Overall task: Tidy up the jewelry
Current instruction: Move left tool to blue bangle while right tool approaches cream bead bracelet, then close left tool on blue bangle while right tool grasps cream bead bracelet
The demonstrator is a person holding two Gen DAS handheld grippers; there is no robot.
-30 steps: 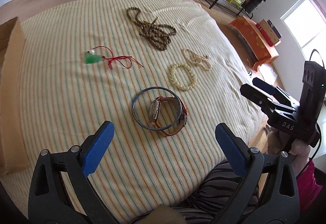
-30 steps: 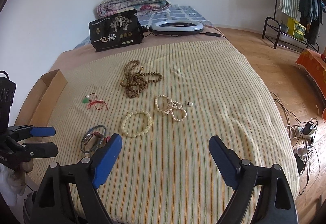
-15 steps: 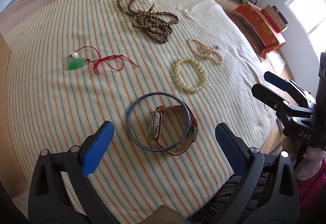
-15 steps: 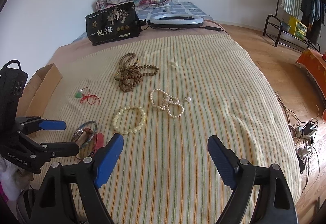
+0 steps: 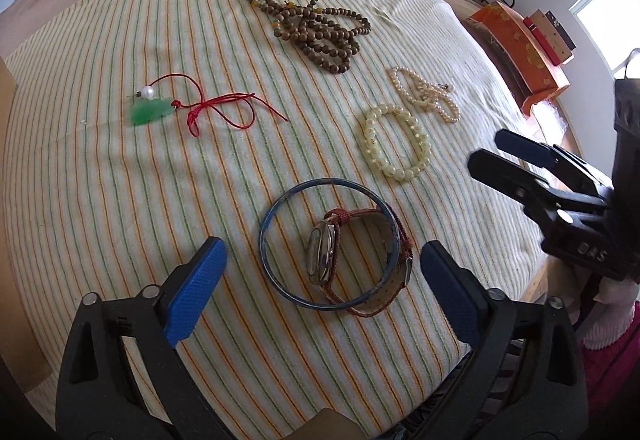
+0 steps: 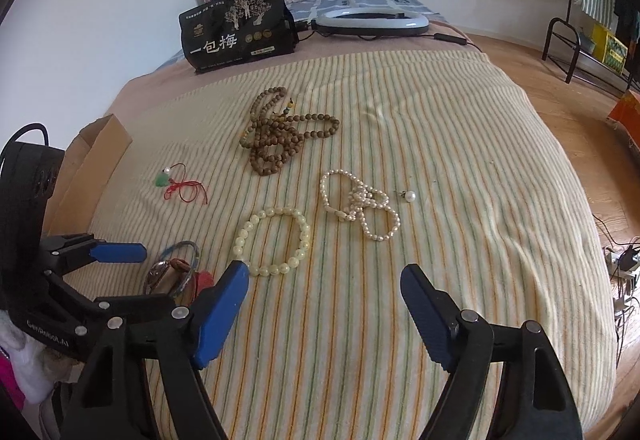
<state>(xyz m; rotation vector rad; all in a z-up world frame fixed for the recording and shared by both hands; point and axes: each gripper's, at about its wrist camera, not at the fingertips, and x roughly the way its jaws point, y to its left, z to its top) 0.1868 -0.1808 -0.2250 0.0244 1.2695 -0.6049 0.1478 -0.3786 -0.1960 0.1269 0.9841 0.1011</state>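
Right now I am holding the left tongs spread wide above the near edge of the striped blanket covering the bed, gripping nothing. Lying between their blue pads is the blue bangle, with the red-strapped wristwatch resting inside it and its strap crossing the ring at about 4 o'clock. From the bangle, the pale beaded bracelet is sitting at 1 o'clock, and the tangled pearl strand is lying just beyond it. The brown wooden prayer beads are heaped at 12 o'clock, well apart. The green pendant on a red cord is lying at 10 o'clock.

I am keeping the right tongs spread too, empty, hovering over bare blanket. In their view the pale bracelet is sitting just past the left pad, the pearl strand beyond it, and a single pearl earring just beside the strand at 3 o'clock. A black printed bag is standing at the far end of the bed.
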